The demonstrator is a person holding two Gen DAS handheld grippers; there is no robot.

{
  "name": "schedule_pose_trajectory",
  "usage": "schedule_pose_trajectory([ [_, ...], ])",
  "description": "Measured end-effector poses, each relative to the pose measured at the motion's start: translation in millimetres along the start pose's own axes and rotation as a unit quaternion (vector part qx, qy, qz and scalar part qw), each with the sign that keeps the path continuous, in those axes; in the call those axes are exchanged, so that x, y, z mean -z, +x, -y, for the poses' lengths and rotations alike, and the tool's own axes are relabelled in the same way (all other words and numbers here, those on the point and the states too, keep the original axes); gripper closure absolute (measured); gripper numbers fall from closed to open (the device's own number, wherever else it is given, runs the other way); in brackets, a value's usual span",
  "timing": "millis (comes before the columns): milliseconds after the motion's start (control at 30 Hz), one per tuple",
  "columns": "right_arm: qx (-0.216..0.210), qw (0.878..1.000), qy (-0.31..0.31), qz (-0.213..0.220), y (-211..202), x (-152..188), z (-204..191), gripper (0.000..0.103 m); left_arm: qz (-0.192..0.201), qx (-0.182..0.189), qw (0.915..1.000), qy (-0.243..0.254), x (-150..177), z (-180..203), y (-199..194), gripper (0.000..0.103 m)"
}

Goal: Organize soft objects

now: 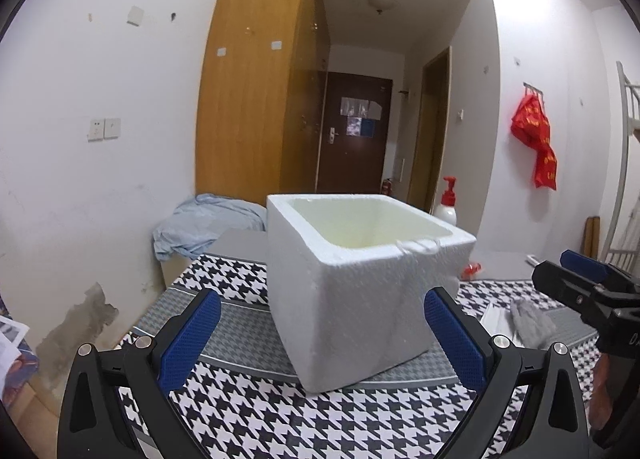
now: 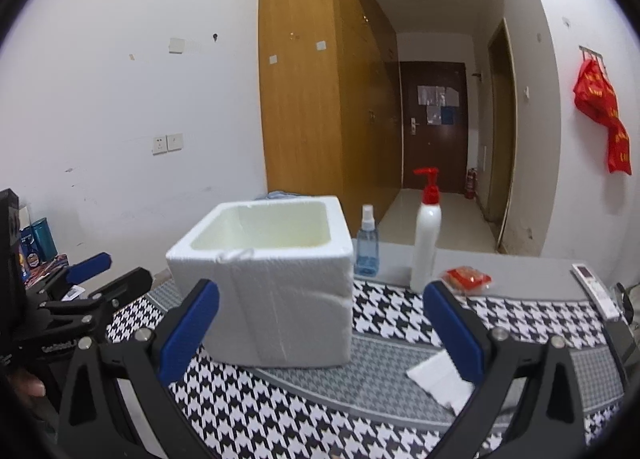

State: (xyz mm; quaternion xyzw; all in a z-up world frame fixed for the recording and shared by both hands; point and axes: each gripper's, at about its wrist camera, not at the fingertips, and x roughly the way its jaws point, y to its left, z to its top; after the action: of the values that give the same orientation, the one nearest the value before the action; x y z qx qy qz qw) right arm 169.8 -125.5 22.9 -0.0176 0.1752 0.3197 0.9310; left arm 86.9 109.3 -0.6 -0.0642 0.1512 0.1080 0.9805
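While both grippers hang idle above the counter, nothing soft is in hand yet.

Left gripper [image 1: 322, 333]: jaws spread wide with nothing between them, framing the lower centre of the left wrist view; the foam box sits just ahead of its blue pads.

Right gripper [image 2: 320, 333]: jaws likewise spread and empty, at the lower centre of the right wrist view.

Foam box [image 1: 360, 283]: white, uncovered, apparently empty, standing on the houndstooth mat [image 1: 240, 411] in the middle of the frame.

Grey cloth [image 1: 530, 321]: crumpled at the right of the left wrist view, on the mat beside the box, below the right gripper.

White tissue [image 2: 438, 377]: flat on the mat at the lower right of the right wrist view, just by the right gripper's right finger.

Bystanders: pump bottle [image 2: 426, 235], small spray bottle [image 2: 366, 245], red packet [image 2: 468, 279] and remote [image 2: 596, 291] toward the right of the frame.

Risk, box: the foam looks light, so a finger brushing its wall while dropping something in would likely shove or tip it.

Risk, tissue: thin and flat, it may slip from the pads or drag the mat.

Risk, bottles: a wide swing right could topple them.
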Motion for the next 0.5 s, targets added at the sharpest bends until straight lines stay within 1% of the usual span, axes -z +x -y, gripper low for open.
schedule_pose_trajectory([
  [100, -0.001, 1.000, 0.006, -0.004, -3.4, 5.9, 3.5, 0.000, 0.000, 0.003, 1.0000, -0.004, 4.8, 1.8, -0.6, 0.001],
  [233, 0.012, 1.000, 0.017, -0.005, -8.0, 9.7, 5.5, 0.000, 0.003, 0.013, 0.9999, 0.000, 8.1, 5.0, -2.4, 0.001],
  [300, 0.019, 1.000, 0.021, -0.007, -10.4, 11.9, 4.9, 0.000, 0.004, 0.018, 0.9998, 0.007, 7.7, 6.4, -3.2, 0.001],
  [500, 0.029, 0.999, 0.023, -0.018, -13.2, 16.5, 4.3, 0.000, 0.007, 0.025, 0.9997, 0.006, 4.8, 8.1, -4.8, 0.001],
])
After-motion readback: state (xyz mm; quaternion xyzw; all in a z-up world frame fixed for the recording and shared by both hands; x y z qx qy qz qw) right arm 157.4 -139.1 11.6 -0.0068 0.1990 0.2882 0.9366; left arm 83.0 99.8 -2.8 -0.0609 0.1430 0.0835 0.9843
